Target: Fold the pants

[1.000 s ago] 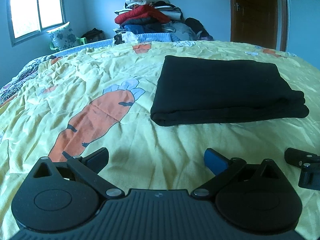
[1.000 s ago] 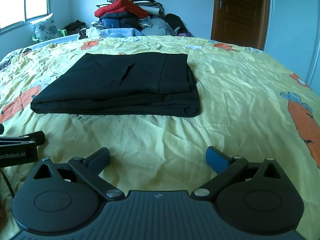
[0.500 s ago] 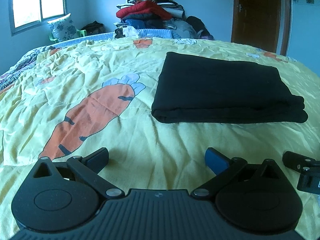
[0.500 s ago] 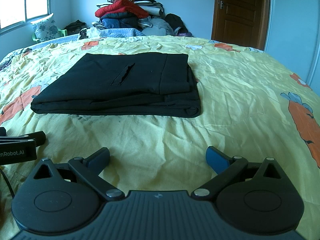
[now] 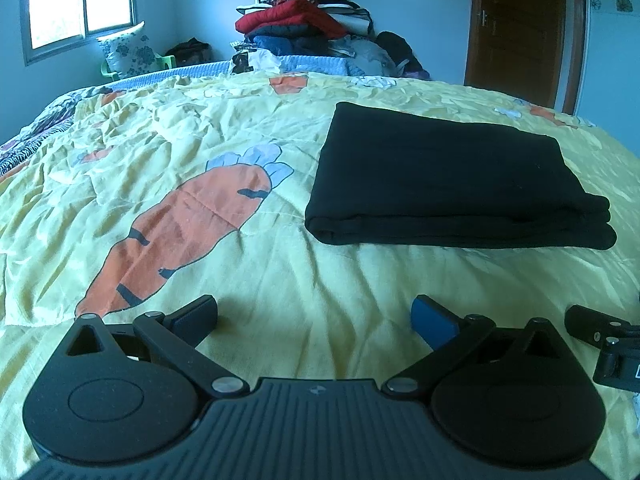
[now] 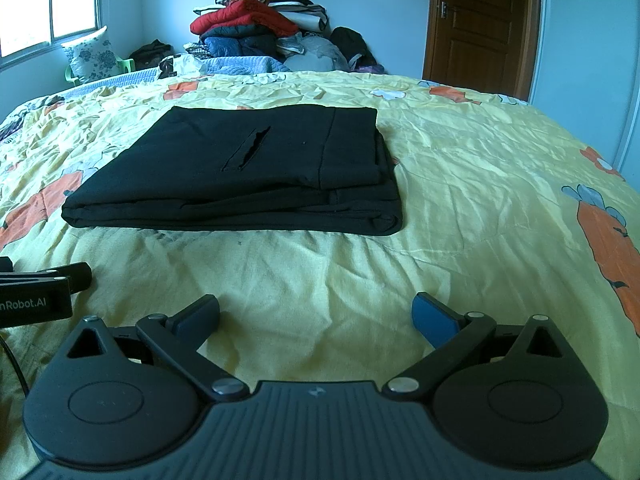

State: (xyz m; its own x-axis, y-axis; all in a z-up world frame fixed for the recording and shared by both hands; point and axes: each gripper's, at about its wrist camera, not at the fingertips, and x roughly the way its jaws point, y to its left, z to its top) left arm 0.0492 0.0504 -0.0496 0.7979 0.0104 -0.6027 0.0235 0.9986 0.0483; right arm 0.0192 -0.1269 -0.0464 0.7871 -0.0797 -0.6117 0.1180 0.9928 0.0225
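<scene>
Black pants (image 5: 448,184) lie folded into a flat rectangle on the yellow carrot-print bedsheet (image 5: 200,152); in the right wrist view the pants (image 6: 248,168) show a pocket slit on top. My left gripper (image 5: 314,318) is open and empty, low over the sheet, in front of the pants and apart from them. My right gripper (image 6: 316,314) is open and empty, also in front of the pants. Each gripper shows at the edge of the other's view, the right one (image 5: 604,344) and the left one (image 6: 36,292).
A pile of clothes (image 6: 264,28) stands at the far end of the bed. A brown door (image 6: 480,24) is at the back right. A window (image 5: 80,0) and a flowered pillow (image 5: 128,54) are at the back left.
The left wrist view has tilted and shifted slightly, with the pants sitting a little lower in it. The right gripper has hardly moved. Both stay open.
</scene>
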